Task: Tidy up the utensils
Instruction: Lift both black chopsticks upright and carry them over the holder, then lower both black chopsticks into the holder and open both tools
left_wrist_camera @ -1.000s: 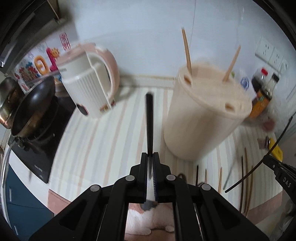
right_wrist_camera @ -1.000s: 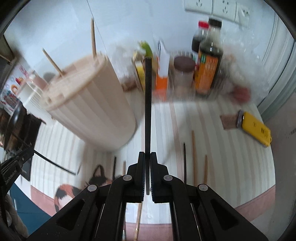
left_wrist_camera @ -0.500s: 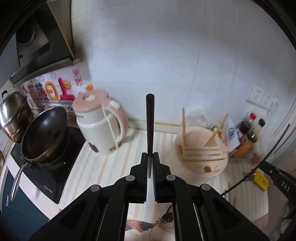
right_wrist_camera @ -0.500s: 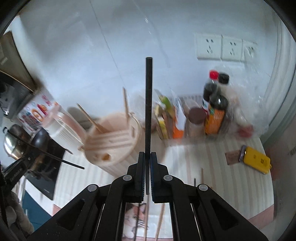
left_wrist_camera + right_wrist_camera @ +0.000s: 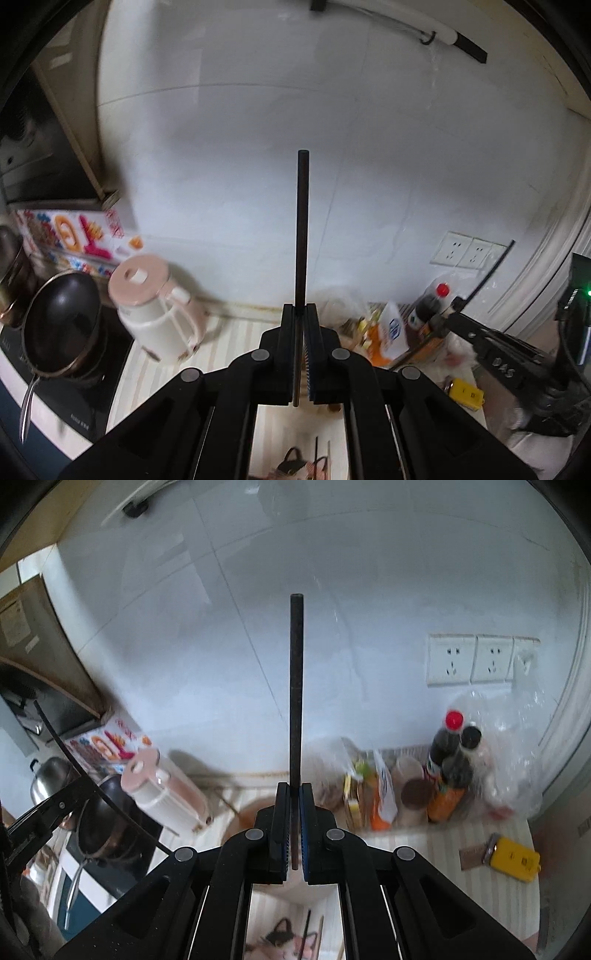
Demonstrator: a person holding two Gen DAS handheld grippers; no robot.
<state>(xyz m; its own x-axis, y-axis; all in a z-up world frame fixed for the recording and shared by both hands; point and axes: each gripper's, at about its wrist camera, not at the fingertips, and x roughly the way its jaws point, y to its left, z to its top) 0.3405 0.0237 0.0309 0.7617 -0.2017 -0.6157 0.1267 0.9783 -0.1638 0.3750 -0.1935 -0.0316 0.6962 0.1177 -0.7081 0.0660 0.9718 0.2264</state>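
My left gripper (image 5: 300, 317) is shut on a black chopstick (image 5: 302, 229) that points up toward the white wall. My right gripper (image 5: 291, 797) is shut on a second black chopstick (image 5: 295, 686), also pointing up. Both are raised high above the counter. The beige utensil holder (image 5: 243, 818) is mostly hidden behind the right gripper's fingers, with a wooden chopstick (image 5: 228, 802) sticking out of it. Loose chopsticks (image 5: 306, 934) lie on the striped counter (image 5: 443, 853) below. The right gripper also shows in the left wrist view (image 5: 448, 314), the left one in the right wrist view (image 5: 85, 779).
A pink-and-white kettle (image 5: 155, 317) stands left of centre, beside a black pan (image 5: 61, 321) on the hob. Sauce bottles (image 5: 452, 760), jars and food packets crowd the back right under wall sockets (image 5: 469, 659). A yellow object (image 5: 515, 858) lies at the right.
Both grippers have risen well away from the counter, each keeping its black chopstick. The utensil holder has dropped from full view to beneath the fingers.
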